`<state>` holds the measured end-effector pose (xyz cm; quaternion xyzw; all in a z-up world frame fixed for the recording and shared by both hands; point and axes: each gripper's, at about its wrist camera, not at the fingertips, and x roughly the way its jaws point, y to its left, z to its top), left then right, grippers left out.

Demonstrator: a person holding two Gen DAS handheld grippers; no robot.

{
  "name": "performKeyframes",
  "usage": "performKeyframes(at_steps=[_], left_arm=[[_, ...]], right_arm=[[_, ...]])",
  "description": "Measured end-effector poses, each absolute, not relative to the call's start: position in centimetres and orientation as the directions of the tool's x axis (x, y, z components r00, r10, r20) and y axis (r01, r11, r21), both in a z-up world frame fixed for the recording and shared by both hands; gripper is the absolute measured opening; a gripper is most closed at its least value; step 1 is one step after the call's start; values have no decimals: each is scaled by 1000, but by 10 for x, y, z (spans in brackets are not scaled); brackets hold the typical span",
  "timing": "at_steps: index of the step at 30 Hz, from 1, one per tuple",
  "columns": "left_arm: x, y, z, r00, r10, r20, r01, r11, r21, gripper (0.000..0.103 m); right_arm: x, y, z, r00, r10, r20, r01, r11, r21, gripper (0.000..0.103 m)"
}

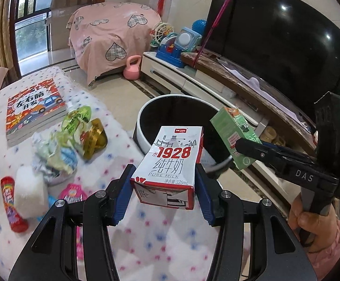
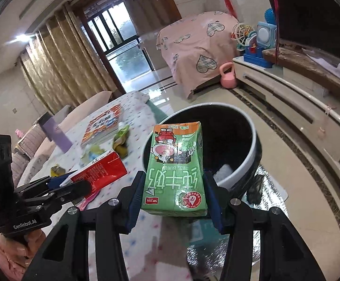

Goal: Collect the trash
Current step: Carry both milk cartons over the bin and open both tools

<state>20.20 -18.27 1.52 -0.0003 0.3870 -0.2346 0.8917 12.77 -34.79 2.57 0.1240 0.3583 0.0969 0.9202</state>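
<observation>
Left tongs [image 1: 164,182] clamp my white milk carton [image 1: 170,161]; right tongs [image 2: 173,195] clamp the green carton [image 2: 175,171], both near the bin [image 1: 144,121].

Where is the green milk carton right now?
The green milk carton is clamped in the right tongs, held up in front of the round black bin; in the left wrist view it sits right of the white milk carton.

Bright daylight pours in through the window [image 2: 120,46]. Glare spots dot the television [image 1: 287,53]. Edges bend and darken; the tabletop [image 1: 146,234] blurs.
</observation>
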Motion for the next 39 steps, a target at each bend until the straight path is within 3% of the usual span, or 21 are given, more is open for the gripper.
performKeyframes(at_steps=[32,34,36,39], left_arm=[[266,-234,-6,544,-368,-754,391,906,-160,51],[268,-230,-8,527,-381,-760,381,905,-189,58],[265,-225,-8,530,-384,-756,367,908,-204,72],[255,-217,-3,545,-389,-742,365,908,-208,74]], right_arm=[[194,-382,3,681,203,-704,-29,968,250,52],[198,-383,3,680,198,-706,-22,968,251,53],[198,-386,2,678,209,-704,-17,963,270,53],[192,-386,4,688,216,-692,-13,958,286,62]])
